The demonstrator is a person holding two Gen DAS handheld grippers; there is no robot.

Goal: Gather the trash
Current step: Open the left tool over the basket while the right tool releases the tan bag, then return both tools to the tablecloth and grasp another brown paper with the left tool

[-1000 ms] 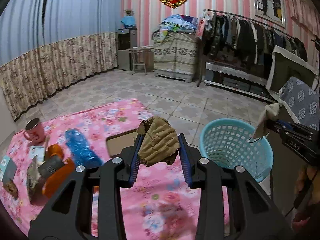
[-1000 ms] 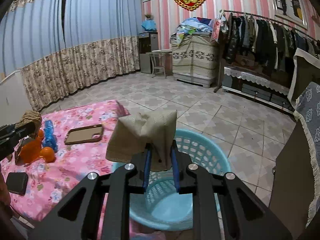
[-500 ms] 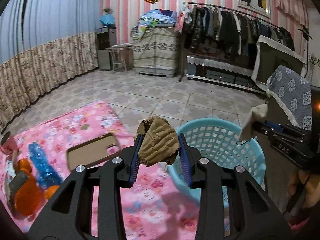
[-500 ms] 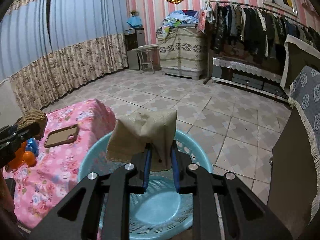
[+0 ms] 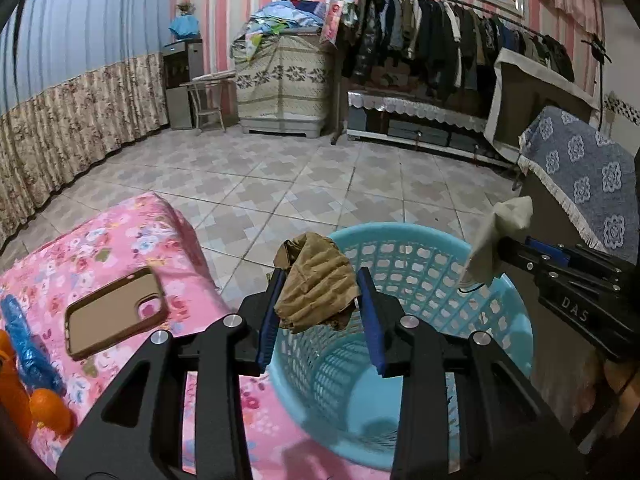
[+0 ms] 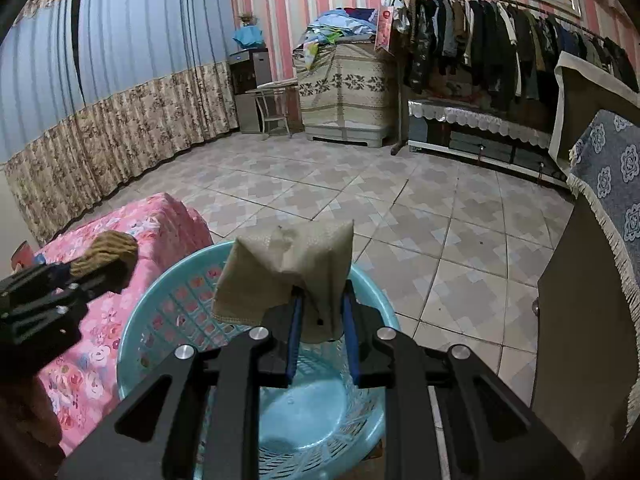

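Both tongs pinch crumpled paper over a blue basket [image 6: 136, 332]: left gripper [image 5: 320, 304] brown wad [image 5: 316, 284], right gripper [image 6: 320, 332] beige napkin [image 6: 288, 264]; basket bare inside.

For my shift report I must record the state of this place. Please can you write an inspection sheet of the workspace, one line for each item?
Surface: table under a pink floral cloth, beside a tiled floor.
Job's things: round light-blue plastic lattice basket, nothing seen inside it; crumpled brown paper wad; creased beige paper napkin.
Clutter: brown phone case, blue crinkled plastic bottle and orange fruit on the cloth.
Grippers: left gripper shut on the wad, at the basket's near rim; right gripper shut on the napkin, above the basket.
Cables: nothing seen.
Surroundings: curtains, clothes rack, covered furniture.
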